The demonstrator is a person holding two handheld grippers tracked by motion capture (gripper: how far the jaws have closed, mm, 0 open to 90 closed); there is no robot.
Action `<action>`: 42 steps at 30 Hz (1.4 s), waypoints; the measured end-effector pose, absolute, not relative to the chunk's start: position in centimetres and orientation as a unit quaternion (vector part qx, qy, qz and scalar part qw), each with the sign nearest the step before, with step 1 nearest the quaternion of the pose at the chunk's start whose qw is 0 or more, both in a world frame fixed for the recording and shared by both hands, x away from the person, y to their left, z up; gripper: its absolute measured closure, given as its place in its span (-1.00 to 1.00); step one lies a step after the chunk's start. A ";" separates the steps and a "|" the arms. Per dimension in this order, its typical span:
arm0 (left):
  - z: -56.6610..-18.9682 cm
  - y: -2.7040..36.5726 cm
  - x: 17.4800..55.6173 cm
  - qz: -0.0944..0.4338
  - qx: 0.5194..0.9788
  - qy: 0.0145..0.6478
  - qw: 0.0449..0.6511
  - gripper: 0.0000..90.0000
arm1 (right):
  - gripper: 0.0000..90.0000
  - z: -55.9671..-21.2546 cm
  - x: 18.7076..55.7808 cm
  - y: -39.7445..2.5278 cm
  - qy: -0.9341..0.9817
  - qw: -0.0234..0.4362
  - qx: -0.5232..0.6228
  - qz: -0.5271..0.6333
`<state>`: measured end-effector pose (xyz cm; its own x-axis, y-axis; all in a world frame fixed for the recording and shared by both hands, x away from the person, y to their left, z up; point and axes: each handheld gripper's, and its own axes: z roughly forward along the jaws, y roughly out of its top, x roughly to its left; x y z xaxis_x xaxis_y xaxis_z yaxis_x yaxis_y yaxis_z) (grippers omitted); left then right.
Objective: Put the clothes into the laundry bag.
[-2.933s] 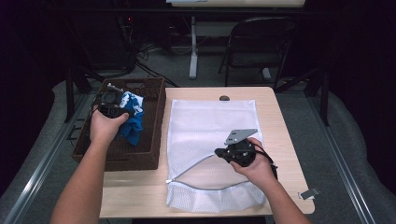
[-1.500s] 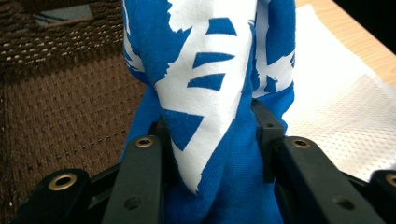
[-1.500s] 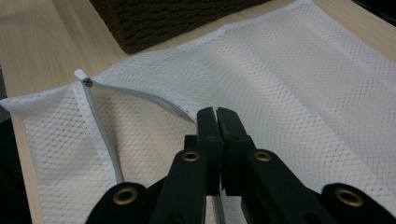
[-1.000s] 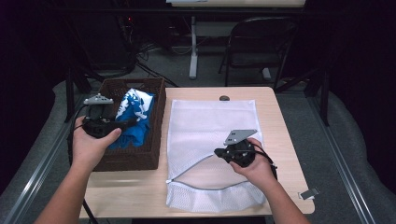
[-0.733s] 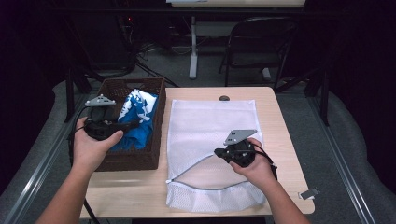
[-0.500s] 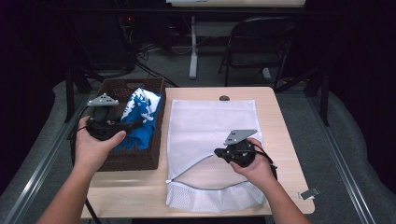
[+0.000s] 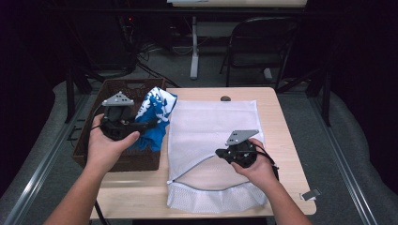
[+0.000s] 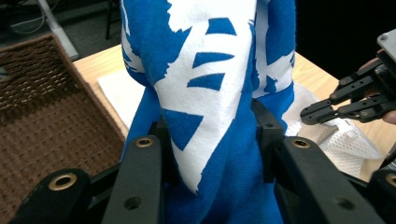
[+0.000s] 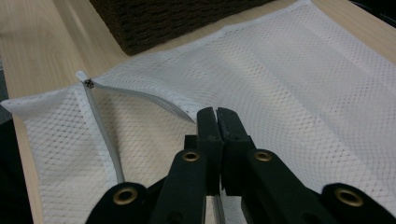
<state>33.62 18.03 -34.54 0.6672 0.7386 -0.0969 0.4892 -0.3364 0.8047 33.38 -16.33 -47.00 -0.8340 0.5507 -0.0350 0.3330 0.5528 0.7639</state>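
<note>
The left tongs [image 7: 149, 123] pinch a blue and white cloth [image 7: 157, 107], which is bunched between the 2 black jaws in the left gripper view and rises above them. In the high view the cloth hangs over the right edge of the brown woven basket [image 7: 89, 145] at the left of the surface [image 7: 277, 117], its upper part just reaching the left edge of the white mesh bag [image 7: 211, 126]. The right tongs [image 7: 219, 153] are pressed together on the bag's fabric next to its zipper [image 9: 105, 144], at the near middle of the bag. The zipper is open, and its edge curves from the bag's near left corner toward the right tongs. The 2 tongs are well apart, with the cloth to the left of the right tongs.
</note>
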 end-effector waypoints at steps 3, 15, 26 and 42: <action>-34.6 17.6 33.7 0.143 0.805 0.378 0.434 0.43 | 0.97 -47.0 33.4 -16.3 0.870 0.136 0.254 0.399; -35.4 16.6 33.2 0.131 0.810 0.365 0.440 0.43 | 0.97 -47.0 33.4 -16.3 0.870 0.137 0.254 0.399; -36.3 16.5 31.9 0.124 0.812 0.355 0.446 0.43 | 0.97 -47.0 33.4 -16.2 0.871 0.138 0.253 0.398; -37.3 16.0 28.5 0.108 0.814 0.330 0.467 0.43 | 0.97 -47.0 33.4 -16.3 0.870 0.137 0.254 0.399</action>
